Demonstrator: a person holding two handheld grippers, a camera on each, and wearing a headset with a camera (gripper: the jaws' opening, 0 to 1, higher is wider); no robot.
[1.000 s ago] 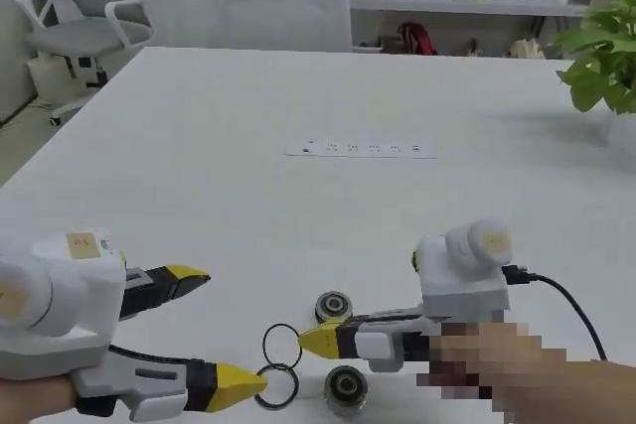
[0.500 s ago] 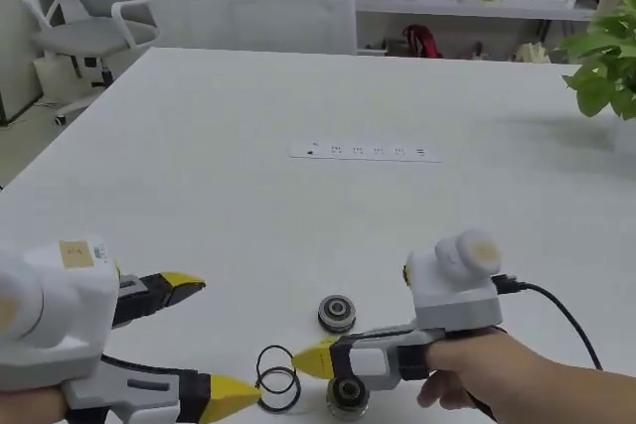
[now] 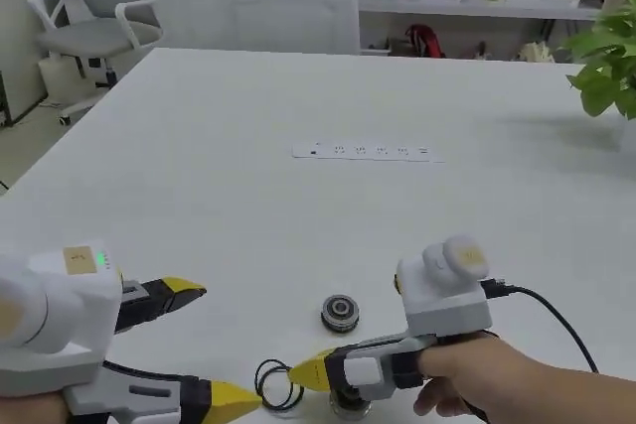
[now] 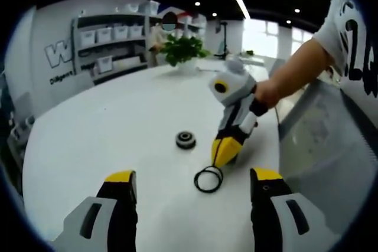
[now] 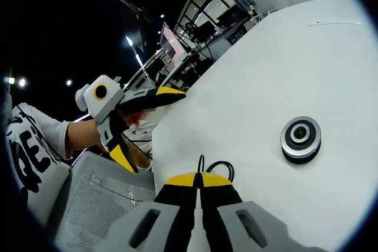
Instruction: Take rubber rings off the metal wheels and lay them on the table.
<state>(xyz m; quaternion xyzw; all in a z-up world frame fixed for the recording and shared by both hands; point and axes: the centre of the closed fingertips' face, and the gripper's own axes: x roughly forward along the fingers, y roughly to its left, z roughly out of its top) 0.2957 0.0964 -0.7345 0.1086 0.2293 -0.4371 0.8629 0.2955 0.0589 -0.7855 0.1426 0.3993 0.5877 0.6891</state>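
Two thin black rubber rings (image 3: 260, 384) lie overlapped near the table's front edge, also visible as rings (image 4: 196, 181). My right gripper (image 3: 306, 374) is shut with its yellow tips pinching the edge of one ring (image 5: 227, 166). One bare metal wheel (image 3: 340, 312) lies flat just beyond; it appears again as the wheel (image 4: 185, 140) and wheel (image 5: 300, 138). A second wheel (image 3: 350, 406) is mostly hidden under the right gripper. My left gripper (image 3: 211, 347) stands open to the left of the rings, jaws wide apart with nothing between them.
A white power strip (image 3: 363, 151) lies at mid-table. A leafy plant (image 3: 606, 57) stands at the far right. Office chairs (image 3: 94, 32) and a shelf sit beyond the white table (image 3: 199, 176). The right gripper's black cable (image 3: 561, 320) trails right.
The right gripper has moved toward the near edge, and the farther ring has come with it onto the nearer ring. The left gripper stays open in much the same place.
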